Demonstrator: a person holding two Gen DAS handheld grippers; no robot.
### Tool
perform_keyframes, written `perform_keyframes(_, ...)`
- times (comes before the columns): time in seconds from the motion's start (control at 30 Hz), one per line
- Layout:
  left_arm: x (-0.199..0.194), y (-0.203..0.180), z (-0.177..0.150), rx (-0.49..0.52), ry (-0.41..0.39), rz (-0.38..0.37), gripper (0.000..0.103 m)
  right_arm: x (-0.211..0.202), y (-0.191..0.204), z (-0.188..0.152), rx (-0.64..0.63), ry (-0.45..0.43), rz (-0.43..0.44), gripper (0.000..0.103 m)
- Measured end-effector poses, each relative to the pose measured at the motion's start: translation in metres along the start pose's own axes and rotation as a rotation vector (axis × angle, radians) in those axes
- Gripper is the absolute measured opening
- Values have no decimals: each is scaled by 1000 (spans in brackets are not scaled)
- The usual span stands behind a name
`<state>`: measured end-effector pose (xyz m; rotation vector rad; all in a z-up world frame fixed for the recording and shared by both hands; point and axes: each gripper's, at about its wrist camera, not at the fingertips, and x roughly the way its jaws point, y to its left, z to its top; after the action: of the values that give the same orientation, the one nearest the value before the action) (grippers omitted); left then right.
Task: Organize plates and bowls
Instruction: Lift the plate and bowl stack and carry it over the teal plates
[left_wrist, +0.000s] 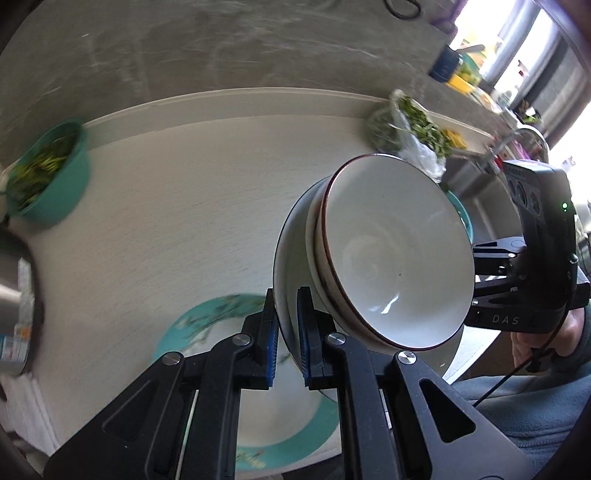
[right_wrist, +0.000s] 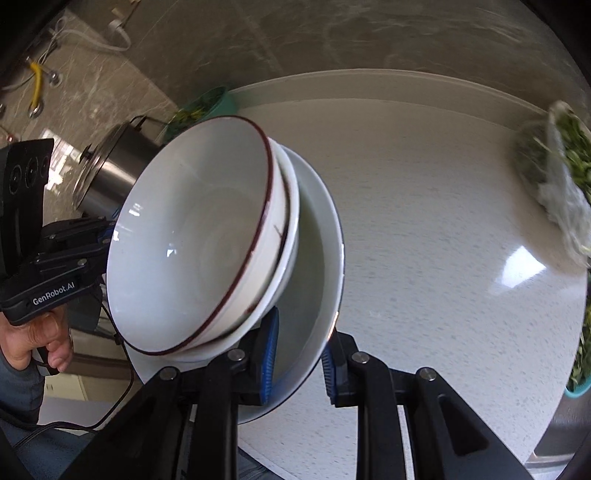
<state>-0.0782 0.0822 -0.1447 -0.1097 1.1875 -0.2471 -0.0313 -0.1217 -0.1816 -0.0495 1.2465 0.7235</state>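
both grippers are carrying the white plate (left_wrist: 291, 258) with two nested bowls (left_wrist: 395, 251) above the surface (left_wrist: 184, 221): left gripper (left_wrist: 286, 347) and right gripper (right_wrist: 299, 358) are clenching opposite rims. next, i judge, is lowering it level somewhere clear, keeping the bowls from sliding.

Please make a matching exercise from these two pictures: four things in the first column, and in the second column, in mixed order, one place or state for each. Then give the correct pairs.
Things
1. white plate
2. top bowl
3. teal-rimmed plate
4. green bowl

Places or states
A. lying on the counter under the lifted stack
B. gripped at its rim from two opposite sides
C. holds green vegetables, near the wall
D. has a dark red rim, nested in another bowl

Pairs: 1-B, 2-D, 3-A, 4-C
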Motion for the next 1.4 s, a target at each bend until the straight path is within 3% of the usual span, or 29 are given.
perform_keyframes(0.37,-11,77,-60,-88,34,27,8,55,56,9,-66,82,27,24)
perform_keyframes(0.67,-3,112,-99,-119,68,14,8,83,67,-1,-71,126,22,24)
perform_keyframes(1.03,11,138,-134,-126,105,-8,8,97,66,-9,-62,146,-2,24)
perform_keyframes(1.4,37,140,-137,-123,122,-21,8,105,69,-13,-44,157,-19,24)
